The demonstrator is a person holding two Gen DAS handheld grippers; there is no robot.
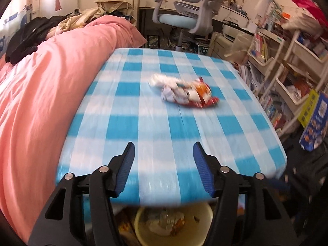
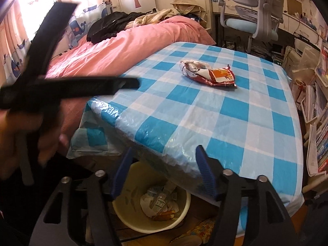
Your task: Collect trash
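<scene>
Over the near edge of the blue-and-white checked plastic-covered table (image 2: 235,112), both pairs of tongs stand apart with nothing between their blue ribbed pads: the left tongs (image 1: 164,164) and the right tongs (image 2: 164,168) are both empty and gaping. Below that same table edge sits a pale yellow round plastic bin (image 2: 127,211), already holding crumpled wrappers and paper. Farther across the table from the edge, well apart from either pair of tongs, lies the remaining piece of trash, a crumpled red, orange and white snack bag (image 2: 209,74). A person's hand (image 2: 24,139) holding the left tool blurs past at the table's left side.

Risks, as I judge them: the bag is light and springy, so a pinch on one loose flap could let it slip out on the way back to the bin. Tongs scraping the slick table cover could snag and drag it, carrying the bag off the far side. A release short of the table edge would miss the bin, which sits partly tucked under the table.
</scene>
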